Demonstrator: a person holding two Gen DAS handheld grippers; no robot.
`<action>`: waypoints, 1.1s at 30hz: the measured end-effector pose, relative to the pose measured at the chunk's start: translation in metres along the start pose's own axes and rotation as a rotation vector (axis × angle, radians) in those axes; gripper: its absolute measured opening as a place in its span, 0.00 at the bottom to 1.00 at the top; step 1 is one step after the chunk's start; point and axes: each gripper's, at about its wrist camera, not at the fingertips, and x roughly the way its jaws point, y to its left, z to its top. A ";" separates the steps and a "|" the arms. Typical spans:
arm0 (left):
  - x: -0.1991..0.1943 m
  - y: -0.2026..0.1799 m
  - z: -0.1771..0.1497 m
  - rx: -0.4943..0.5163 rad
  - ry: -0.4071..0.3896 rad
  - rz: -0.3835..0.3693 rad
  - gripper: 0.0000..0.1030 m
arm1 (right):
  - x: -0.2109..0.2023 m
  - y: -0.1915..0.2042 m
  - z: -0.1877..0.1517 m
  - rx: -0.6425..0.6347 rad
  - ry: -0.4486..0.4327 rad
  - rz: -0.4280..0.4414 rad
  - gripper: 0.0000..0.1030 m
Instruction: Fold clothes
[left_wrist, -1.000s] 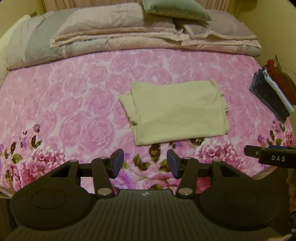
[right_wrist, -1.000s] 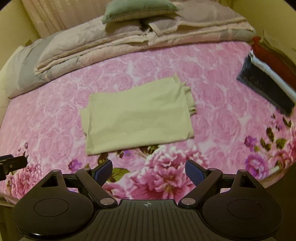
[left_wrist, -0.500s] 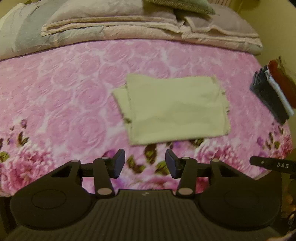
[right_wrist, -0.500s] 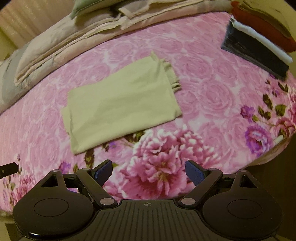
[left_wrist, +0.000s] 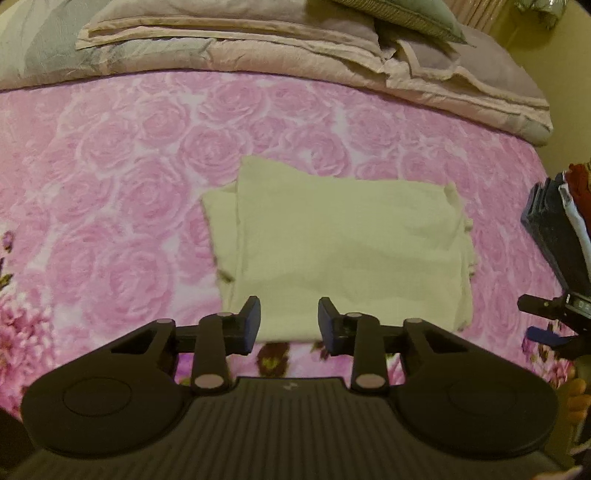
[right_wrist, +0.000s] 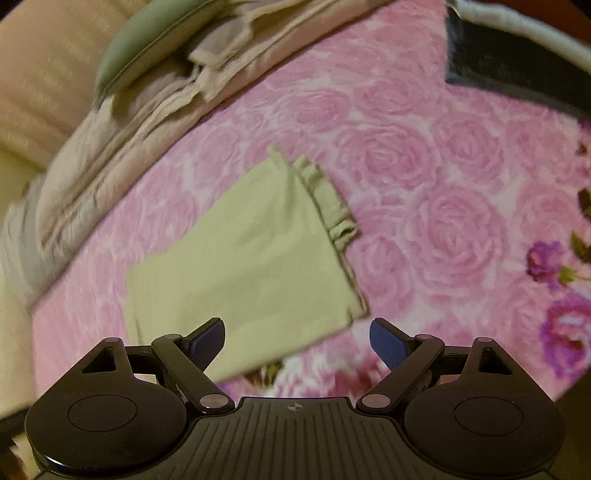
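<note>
Left wrist view: left tongs (left_wrist: 289, 320) open, empty, over near hem of pale yellow-green folded cotton garment (left_wrist: 343, 251) lying flat mid-bed on pink rose-print bedspread (left_wrist: 122, 206); long axis 9-to-3.

Right wrist view: right tongs (right_wrist: 297, 341) spread wide, empty; garment (right_wrist: 255, 254) runs 7-to-1, layered edges at 1. If another fold is due, pinch all layers, align corners.

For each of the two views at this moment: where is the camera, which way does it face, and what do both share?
Left wrist: on the left gripper, jaws open, facing across the bed at the folded pale-green garment; the right gripper shows at the right edge.
Right wrist: on the right gripper, jaws open, tilted, facing the garment; nothing of the person shows.
Shared: garment, pink floral bedspread, folded bedding, dark clothes stack.
</note>
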 end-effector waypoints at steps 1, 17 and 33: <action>0.006 -0.001 0.001 0.005 -0.010 -0.009 0.23 | 0.007 -0.009 0.006 0.026 -0.002 0.022 0.86; 0.148 0.053 0.008 -0.205 -0.037 -0.202 0.10 | 0.125 -0.088 0.035 0.192 -0.088 0.201 0.70; 0.187 0.101 0.005 -0.421 0.025 -0.328 0.09 | 0.155 -0.090 0.048 0.042 -0.114 0.391 0.61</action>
